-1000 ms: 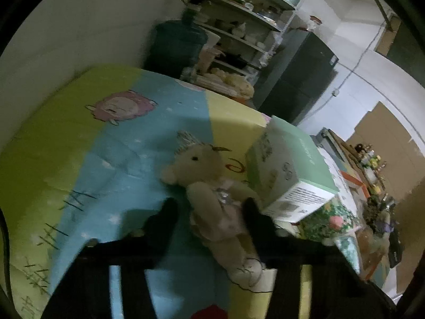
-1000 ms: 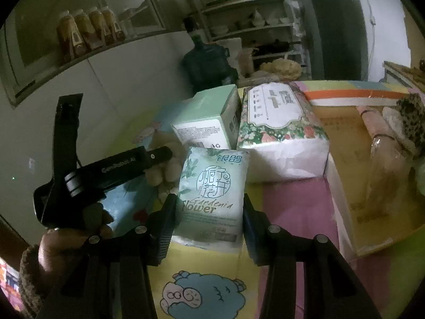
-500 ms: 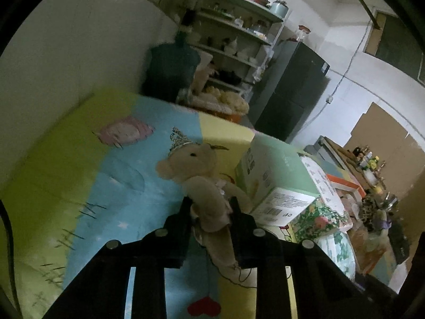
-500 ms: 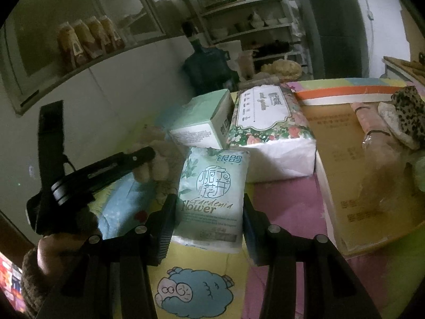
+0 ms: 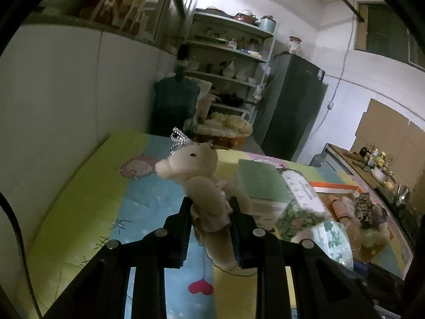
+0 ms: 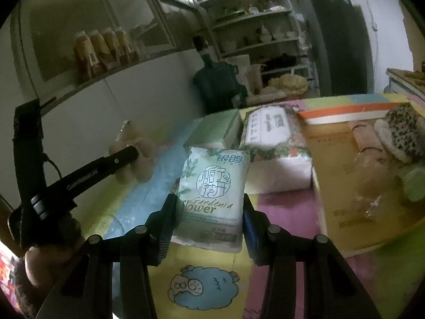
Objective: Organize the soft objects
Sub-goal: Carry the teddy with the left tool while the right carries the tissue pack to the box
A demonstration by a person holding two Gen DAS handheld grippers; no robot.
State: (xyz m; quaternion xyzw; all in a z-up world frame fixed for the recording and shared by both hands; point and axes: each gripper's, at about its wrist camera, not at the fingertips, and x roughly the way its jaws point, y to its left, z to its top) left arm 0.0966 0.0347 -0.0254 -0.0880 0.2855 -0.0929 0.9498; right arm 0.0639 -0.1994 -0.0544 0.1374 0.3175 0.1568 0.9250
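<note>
- Bear [image 5: 204, 186] sits clamped in the left claw [image 5: 211, 207], mid-frame, raised above the mat [image 5: 79, 212].
- Right claw [image 6: 209, 207] grips a tissue pack [image 6: 212, 194], centre frame.

Around you stands a dim kitchen with white walls [image 5: 66, 79], an open metal shelf unit [image 5: 231, 53] stacked with crockery at the far end, a dark fridge [image 5: 292, 106] beside it, a glass-fronted wall cabinet [image 6: 93, 32] holding bottles [image 6: 103, 47], and a blue water jug [image 5: 175, 101].
</note>
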